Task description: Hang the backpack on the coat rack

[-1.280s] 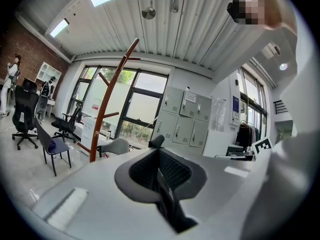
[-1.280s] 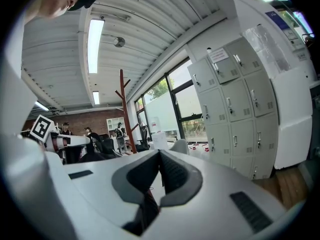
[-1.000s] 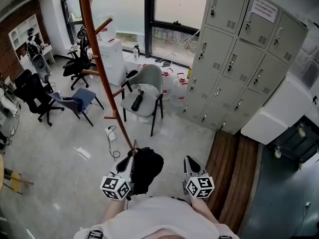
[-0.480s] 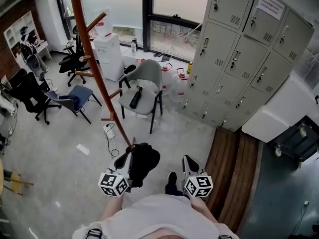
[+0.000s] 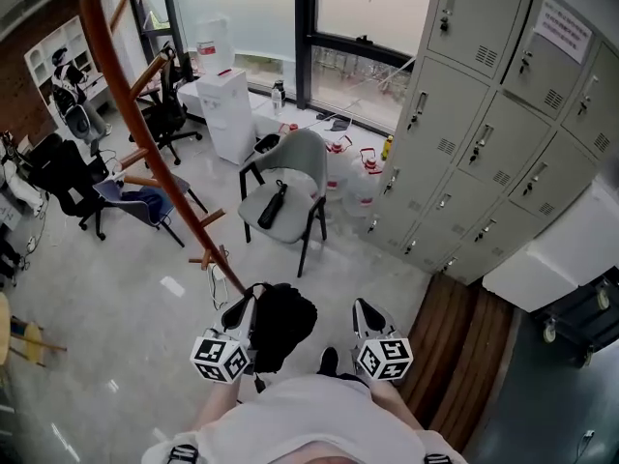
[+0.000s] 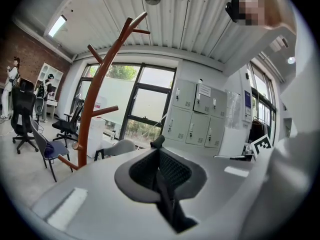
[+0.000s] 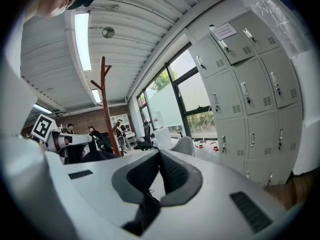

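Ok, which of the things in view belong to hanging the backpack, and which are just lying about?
Part of the job:
- backpack, carried by the shut left gripper
- coat rack
- right gripper, shut, nothing in it

Just lying about:
- grey chair with a dark object on its seat
- lockers
- water jugs
- office chair

The head view looks steeply down from above and behind the left gripper (image 5: pixel 242 305) and right gripper (image 5: pixel 365 307). Each gripper view rides close behind its own jaws, facing nearly level along them. All three share the coat rack (image 5: pixel 121 90) ahead-left of the grippers and the lockers (image 5: pixel 474 85) ahead-right.
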Motion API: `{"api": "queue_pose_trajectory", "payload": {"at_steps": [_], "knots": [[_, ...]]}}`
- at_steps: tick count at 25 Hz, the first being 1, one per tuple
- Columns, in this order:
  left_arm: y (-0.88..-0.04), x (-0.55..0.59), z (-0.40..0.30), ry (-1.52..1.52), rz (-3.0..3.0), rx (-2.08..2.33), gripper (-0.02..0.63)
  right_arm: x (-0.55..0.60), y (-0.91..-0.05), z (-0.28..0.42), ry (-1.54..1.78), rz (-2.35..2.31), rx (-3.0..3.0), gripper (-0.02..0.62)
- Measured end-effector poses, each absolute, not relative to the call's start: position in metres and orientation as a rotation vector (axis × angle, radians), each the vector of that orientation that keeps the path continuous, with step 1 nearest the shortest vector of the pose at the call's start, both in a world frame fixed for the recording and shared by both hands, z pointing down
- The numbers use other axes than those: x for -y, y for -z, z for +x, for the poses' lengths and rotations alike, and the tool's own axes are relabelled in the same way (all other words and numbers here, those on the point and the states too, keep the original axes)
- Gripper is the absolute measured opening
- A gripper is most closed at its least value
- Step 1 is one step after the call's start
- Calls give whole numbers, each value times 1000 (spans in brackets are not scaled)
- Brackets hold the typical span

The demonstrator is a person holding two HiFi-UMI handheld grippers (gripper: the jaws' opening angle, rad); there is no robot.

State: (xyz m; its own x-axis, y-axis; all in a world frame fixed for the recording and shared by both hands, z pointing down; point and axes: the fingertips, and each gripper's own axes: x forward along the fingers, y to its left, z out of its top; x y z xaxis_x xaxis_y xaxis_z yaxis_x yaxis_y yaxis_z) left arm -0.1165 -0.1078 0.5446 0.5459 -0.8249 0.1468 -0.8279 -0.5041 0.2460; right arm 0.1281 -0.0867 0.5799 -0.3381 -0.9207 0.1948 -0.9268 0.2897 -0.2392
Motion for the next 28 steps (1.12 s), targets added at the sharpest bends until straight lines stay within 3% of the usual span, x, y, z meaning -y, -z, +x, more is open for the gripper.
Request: {"api": "queue_pose_trajectory", "payload": {"at_steps": [11,28], "knots": [[-525,186,-71,52,2455,1515,17,197,-569,190,-428,1690,2578,8],[-521,242,-85,31,2481,1425,17,244,-569,163,-481,1734,2544,9]]}}
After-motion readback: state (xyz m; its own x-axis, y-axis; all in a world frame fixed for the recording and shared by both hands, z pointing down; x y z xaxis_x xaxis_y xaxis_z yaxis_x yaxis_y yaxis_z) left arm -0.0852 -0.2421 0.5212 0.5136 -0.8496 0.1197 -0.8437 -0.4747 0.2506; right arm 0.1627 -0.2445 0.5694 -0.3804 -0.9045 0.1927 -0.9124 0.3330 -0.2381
